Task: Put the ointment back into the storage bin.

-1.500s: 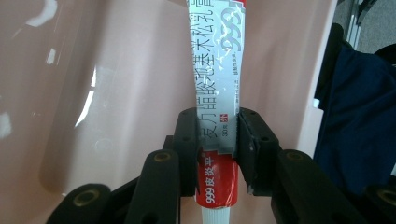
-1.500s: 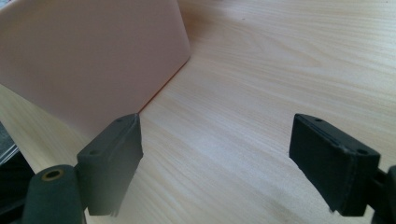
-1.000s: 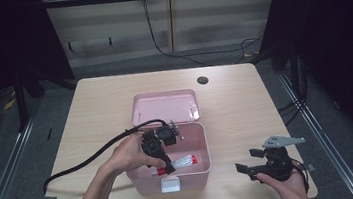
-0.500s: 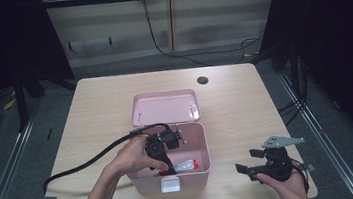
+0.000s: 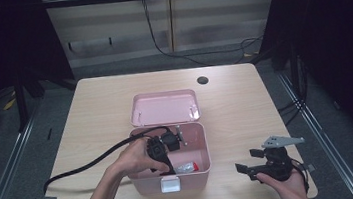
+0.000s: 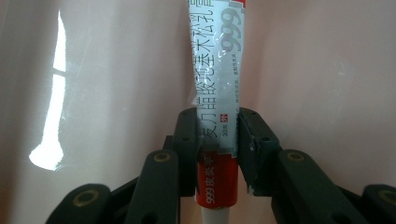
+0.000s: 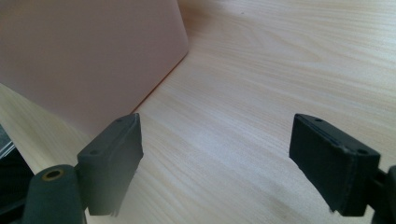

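Here the left gripper (image 6: 218, 135) pinches an ointment tube (image 6: 218, 84) inside the pink box (image 5: 200, 169); next, probably lifting it clear; right gripper (image 7: 219, 158) spread.

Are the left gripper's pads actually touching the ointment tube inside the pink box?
Touching. In the left gripper view, the left gripper has both black pads pressed flat against the sides of the ointment tube, with no gap visible.

Tube (image 5: 186, 168) in box (image 5: 204, 141), on table (image 5: 95, 113)
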{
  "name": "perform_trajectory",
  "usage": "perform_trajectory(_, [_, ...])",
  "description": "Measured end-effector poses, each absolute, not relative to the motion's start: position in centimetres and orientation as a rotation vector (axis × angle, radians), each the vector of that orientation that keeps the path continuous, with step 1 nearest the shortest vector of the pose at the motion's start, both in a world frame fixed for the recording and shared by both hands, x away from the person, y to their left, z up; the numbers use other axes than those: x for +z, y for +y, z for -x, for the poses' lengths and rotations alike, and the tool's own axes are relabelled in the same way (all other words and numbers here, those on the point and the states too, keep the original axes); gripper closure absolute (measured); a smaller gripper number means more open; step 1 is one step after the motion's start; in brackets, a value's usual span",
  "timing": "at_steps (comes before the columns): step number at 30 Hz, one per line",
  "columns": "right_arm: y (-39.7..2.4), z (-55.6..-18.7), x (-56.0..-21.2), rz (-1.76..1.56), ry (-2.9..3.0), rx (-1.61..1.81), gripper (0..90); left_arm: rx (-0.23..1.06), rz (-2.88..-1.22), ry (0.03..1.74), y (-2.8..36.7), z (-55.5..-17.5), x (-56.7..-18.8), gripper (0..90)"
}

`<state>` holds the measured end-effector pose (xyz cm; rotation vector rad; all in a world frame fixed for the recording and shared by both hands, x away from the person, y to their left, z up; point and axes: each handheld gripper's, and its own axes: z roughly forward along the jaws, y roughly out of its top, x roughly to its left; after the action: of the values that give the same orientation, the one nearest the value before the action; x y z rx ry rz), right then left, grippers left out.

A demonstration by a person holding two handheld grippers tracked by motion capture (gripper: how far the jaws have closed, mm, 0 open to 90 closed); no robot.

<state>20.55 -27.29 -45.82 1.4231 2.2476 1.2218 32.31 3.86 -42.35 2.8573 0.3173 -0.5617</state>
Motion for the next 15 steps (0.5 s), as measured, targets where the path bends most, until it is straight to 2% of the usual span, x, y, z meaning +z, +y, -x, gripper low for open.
perform_trajectory(15, [-27.23,-20.6,-45.88,-1.426,2.249,1.213,17.2,-0.58,-2.916,0.317,3.34,-32.03,-42.91,70.4])
